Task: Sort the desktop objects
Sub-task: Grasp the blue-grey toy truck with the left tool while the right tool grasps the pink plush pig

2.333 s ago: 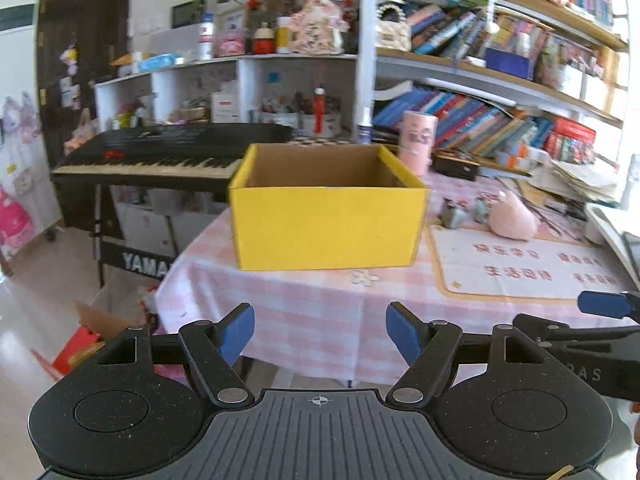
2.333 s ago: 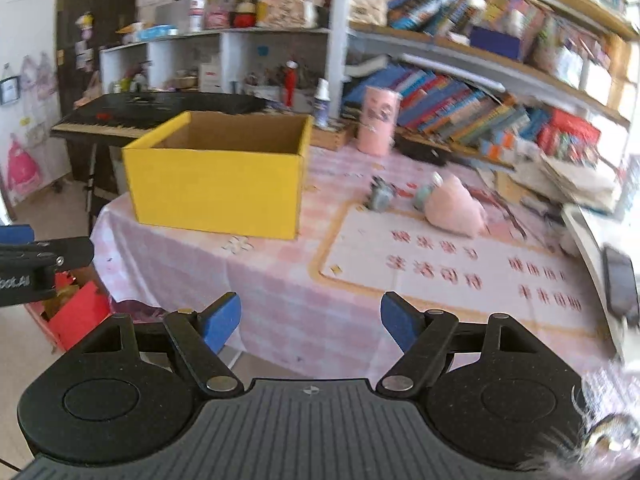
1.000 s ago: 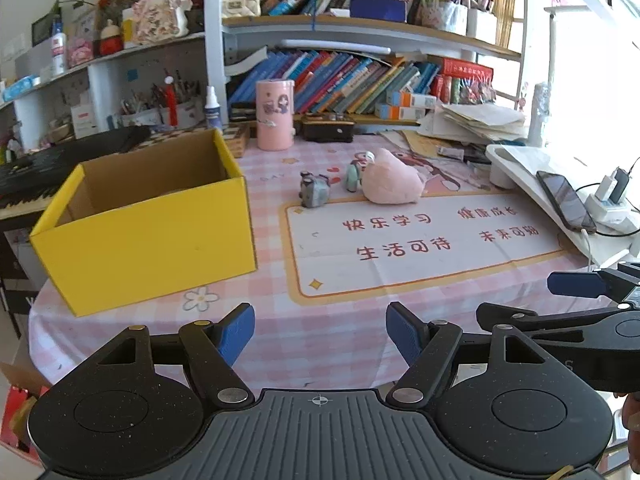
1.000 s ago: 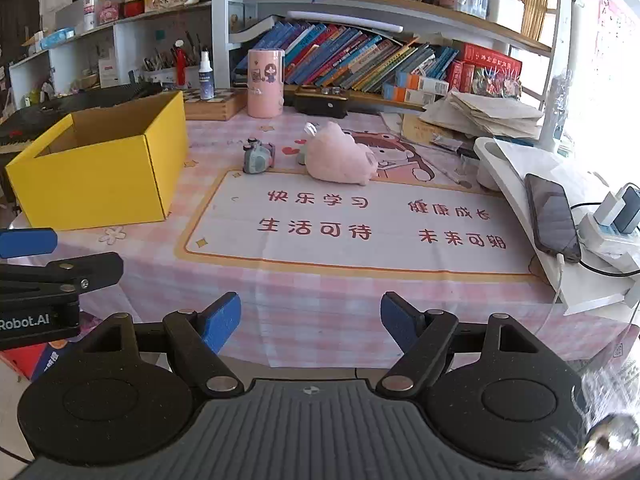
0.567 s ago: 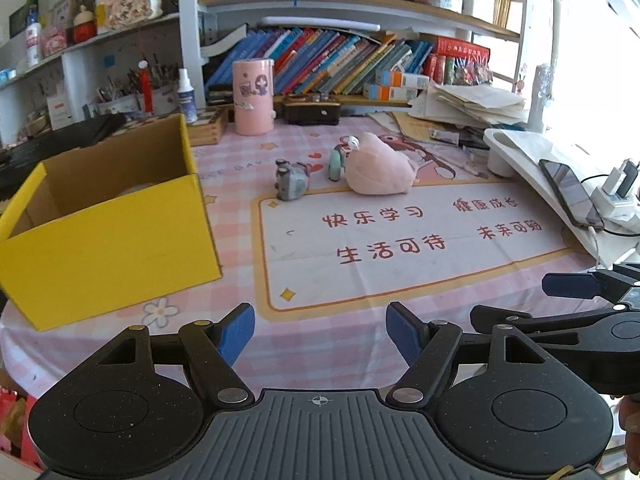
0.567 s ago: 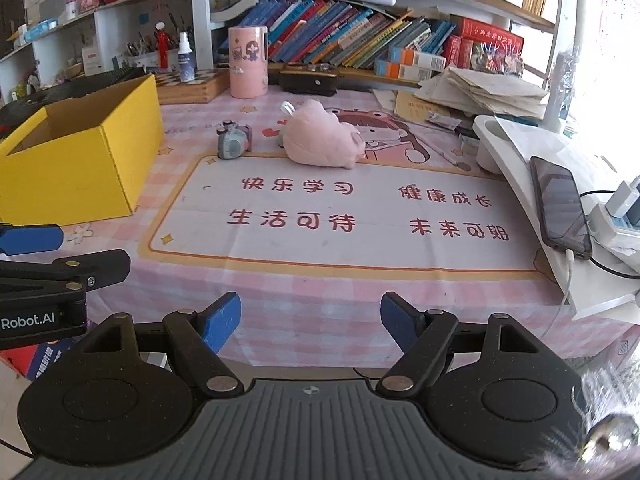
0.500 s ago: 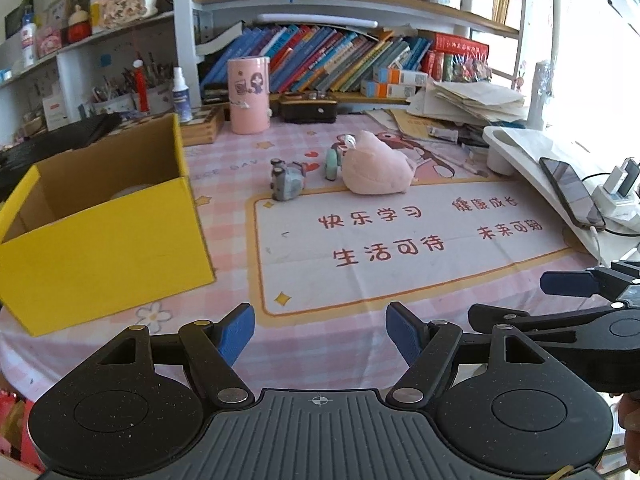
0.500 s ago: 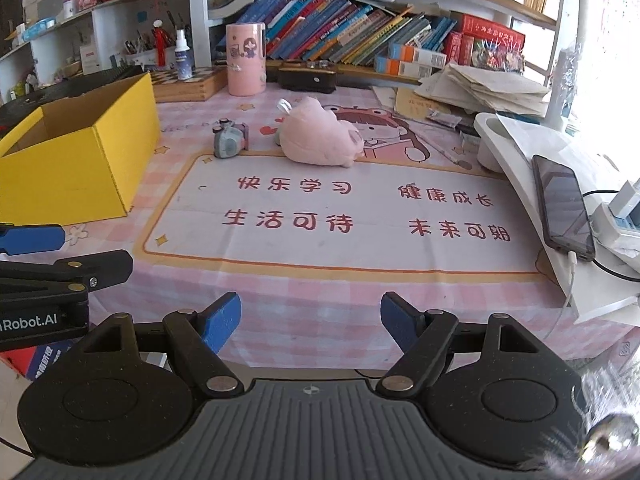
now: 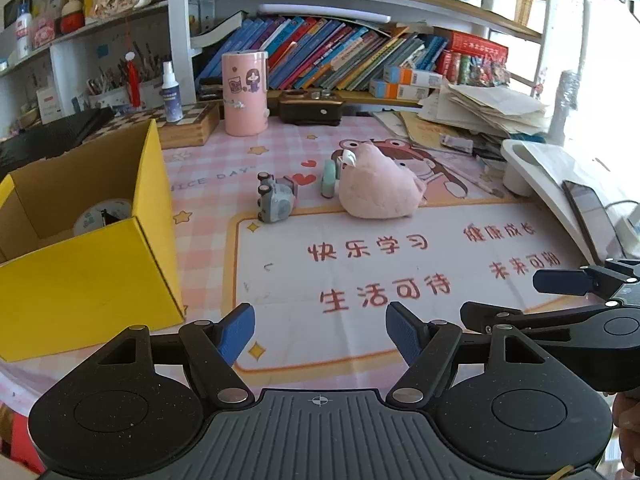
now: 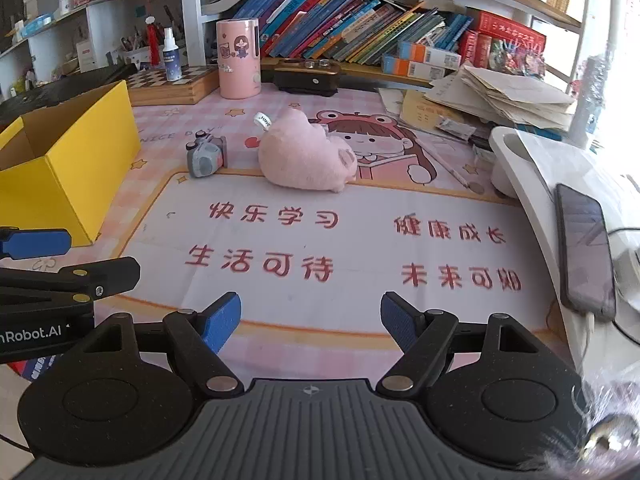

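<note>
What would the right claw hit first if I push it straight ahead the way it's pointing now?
Probably nothing at first: the open right claw faces bare desk mat. Farther along, roughly in line, lies the pink plush toy, likely the first object met, though depth is hard to judge.

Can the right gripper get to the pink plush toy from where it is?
Probably yes. The right gripper is open and empty, and only the flat desk mat lies between it and the pink plush toy; nothing blocks the way.
</note>
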A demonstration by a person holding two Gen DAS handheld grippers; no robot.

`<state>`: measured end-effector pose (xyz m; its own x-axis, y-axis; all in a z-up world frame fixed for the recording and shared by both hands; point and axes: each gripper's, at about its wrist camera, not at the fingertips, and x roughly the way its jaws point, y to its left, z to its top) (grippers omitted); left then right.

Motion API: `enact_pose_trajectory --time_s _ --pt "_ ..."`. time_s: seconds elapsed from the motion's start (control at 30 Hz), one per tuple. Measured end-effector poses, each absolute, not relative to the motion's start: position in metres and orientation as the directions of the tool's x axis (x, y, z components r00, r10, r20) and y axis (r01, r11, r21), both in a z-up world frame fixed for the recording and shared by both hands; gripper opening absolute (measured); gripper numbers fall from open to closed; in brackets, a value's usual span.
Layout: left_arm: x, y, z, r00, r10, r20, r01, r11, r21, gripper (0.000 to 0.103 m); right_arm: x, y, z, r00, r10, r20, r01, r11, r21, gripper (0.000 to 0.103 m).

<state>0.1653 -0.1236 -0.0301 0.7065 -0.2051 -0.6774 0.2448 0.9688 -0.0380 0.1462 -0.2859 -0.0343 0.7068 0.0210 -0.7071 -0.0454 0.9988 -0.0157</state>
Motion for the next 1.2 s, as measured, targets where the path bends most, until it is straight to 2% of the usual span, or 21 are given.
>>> enact_pose_trajectory --time_s 0.67,0.8,1.0,1.2 --pt "0.245 -0.149 -0.034 0.749 0.005 -0.662 0.009 1.0 0.018 0.071 0.245 -0.328 -0.042 0.705 0.142 -0.695 -0.152 0.987 0.047 0.078" --pt "0.266 -0.154 -0.037 0.753 0.021 -0.658 -0.014 1.0 0.016 0.071 0.268 -0.329 -0.044 0.716 0.156 -0.681 -0.184 0.982 0.032 0.083" --pt "0.301 -0.164 -0.048 0.751 0.041 -0.659 -0.03 0.999 0.029 0.071 0.295 -0.33 -0.043 0.727 0.183 -0.662 -0.252 0.968 -0.01 0.085" --pt "0.337 -0.171 -0.076 0.718 0.071 -0.693 -0.003 0.995 0.099 0.067 0.307 -0.319 -0.052 0.719 0.208 -0.663 -0.367 0.924 -0.108 0.087"
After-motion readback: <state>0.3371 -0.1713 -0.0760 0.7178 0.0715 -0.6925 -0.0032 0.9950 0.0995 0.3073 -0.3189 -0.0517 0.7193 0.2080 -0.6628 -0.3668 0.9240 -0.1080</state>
